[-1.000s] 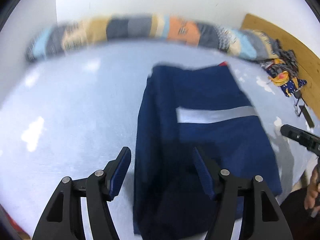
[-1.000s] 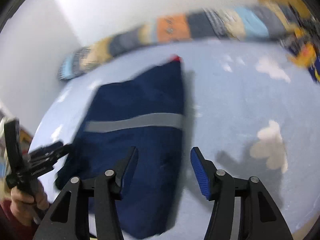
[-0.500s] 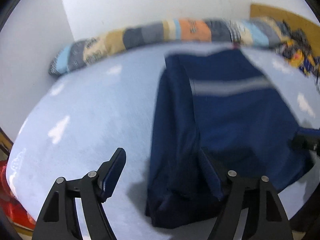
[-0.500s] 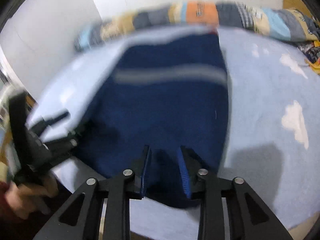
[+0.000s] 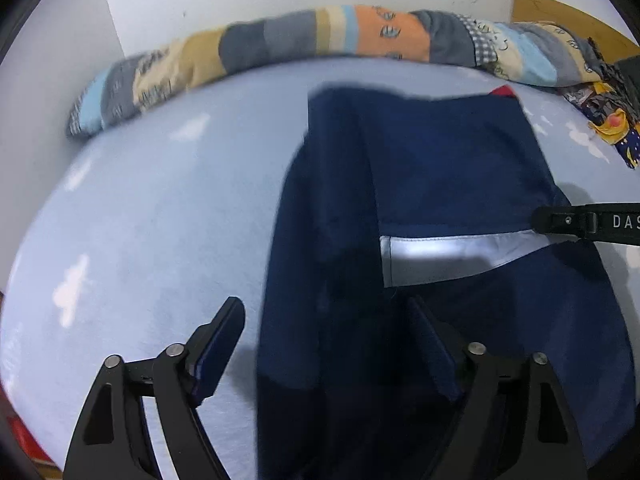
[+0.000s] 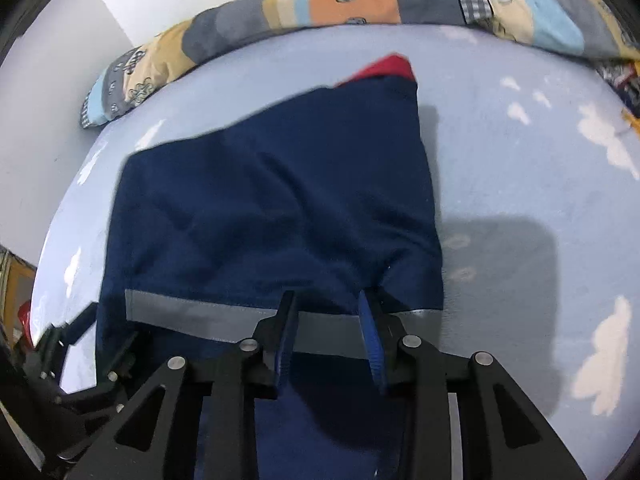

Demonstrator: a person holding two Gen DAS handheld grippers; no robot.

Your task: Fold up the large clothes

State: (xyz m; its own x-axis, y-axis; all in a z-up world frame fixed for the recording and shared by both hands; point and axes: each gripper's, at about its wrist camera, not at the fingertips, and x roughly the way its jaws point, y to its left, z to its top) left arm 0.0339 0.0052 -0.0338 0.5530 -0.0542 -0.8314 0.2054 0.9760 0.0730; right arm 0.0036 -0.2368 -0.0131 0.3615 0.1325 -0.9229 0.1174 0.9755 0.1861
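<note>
A navy garment (image 5: 448,160) with a reflective grey stripe (image 5: 448,252) and a red tip (image 6: 390,66) at its far end lies on the light-blue bed sheet (image 5: 160,208). My left gripper (image 5: 328,340) hangs open just above the garment's near left part, its right finger (image 5: 434,352) over the cloth. My right gripper (image 6: 326,320) is shut on the striped edge (image 6: 192,316), with a fold of navy cloth (image 6: 280,200) held up between its fingers. It enters the left wrist view from the right (image 5: 580,222), at the stripe's end.
A long patchwork bolster (image 5: 320,36) runs along the wall behind the bed. Crumpled patterned clothes (image 5: 608,120) lie at the far right, by a wooden board (image 5: 560,12). White cloud prints dot the sheet (image 6: 600,360) to the right of the garment.
My right gripper went from open to shut on the striped edge and lifted it. The left gripper stayed open and drew nearer over the garment's left side.
</note>
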